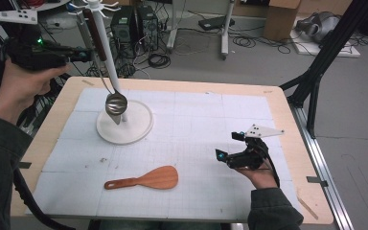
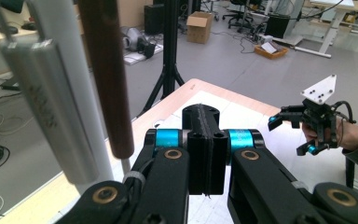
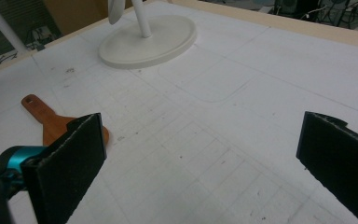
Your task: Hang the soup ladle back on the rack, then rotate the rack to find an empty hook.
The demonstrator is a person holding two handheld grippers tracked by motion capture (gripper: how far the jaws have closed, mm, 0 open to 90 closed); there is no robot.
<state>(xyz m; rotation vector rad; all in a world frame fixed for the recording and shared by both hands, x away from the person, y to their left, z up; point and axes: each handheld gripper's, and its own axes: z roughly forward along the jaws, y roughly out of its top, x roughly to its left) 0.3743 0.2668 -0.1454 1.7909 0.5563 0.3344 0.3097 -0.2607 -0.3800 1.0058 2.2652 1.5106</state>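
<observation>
Left tongs (image 2: 204,140) together, empty, beside the white utensil stand's pole (image 1: 106,52); right tongs (image 3: 200,154) apart.
Steel ladle with dark wooden handle (image 1: 115,102) hung just beyond left tongs, likely just released; flat wooden rice paddle (image 1: 146,179) lay on tabletop (image 1: 211,139) near right tongs, probably next.

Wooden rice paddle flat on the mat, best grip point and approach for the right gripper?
Grip the wooden rice paddle by its narrow handle, whose end points toward the person's left, not the wide blade. It lies flat, so come from above with the jaws straddling the handle across its width. The right gripper is open, beside the blade end, so it would likely have to reach past the blade.
</observation>
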